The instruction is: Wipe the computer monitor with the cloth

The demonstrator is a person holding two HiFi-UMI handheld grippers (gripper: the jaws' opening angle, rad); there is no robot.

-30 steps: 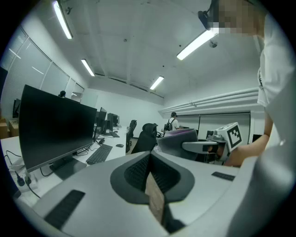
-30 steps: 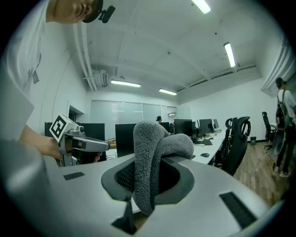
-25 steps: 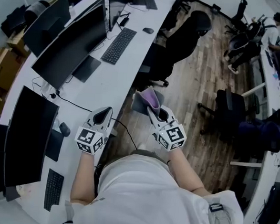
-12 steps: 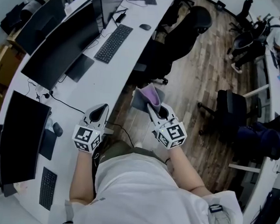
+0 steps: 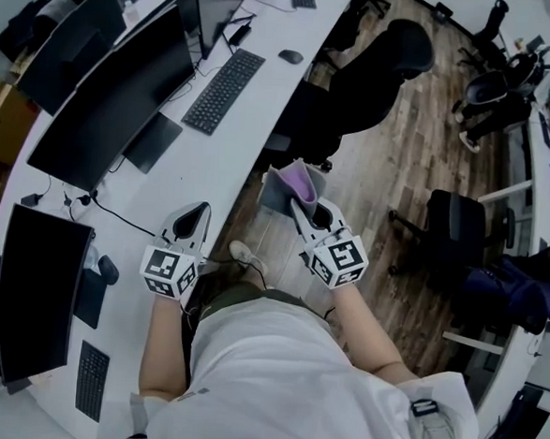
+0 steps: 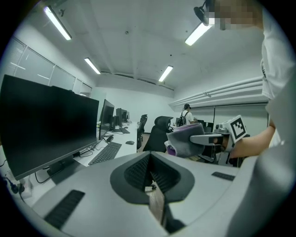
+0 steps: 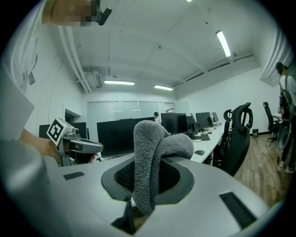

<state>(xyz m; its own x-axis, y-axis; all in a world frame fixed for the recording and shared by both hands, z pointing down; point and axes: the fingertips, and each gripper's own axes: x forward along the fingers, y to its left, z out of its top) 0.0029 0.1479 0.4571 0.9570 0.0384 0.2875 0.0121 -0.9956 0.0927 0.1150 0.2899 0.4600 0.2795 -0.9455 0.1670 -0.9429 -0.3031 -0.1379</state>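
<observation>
The big black monitor (image 5: 115, 95) stands on the white desk (image 5: 223, 154) ahead and to the left; it fills the left of the left gripper view as the monitor (image 6: 46, 125). A grey and purple cloth (image 5: 287, 187) sticks out of my right gripper (image 5: 306, 209), which is shut on it and held over the wooden floor beside the desk edge. In the right gripper view the cloth (image 7: 150, 152) bulges from the jaws. My left gripper (image 5: 190, 222) hovers over the desk's near edge, shut with nothing in it; its jaws meet in the left gripper (image 6: 150, 173).
A second monitor (image 5: 35, 291) stands at the lower left. A keyboard (image 5: 223, 90) and a mouse (image 5: 289, 56) lie further along the desk. A black office chair (image 5: 379, 71) stands by the desk, and more chairs (image 5: 453, 226) are on the right. A cable (image 5: 125, 215) crosses the desk.
The desk and monitors have slid a little left and down in the head view. Both grippers keep their places, and the cloth stays in the right one. A shoe now shows below.
</observation>
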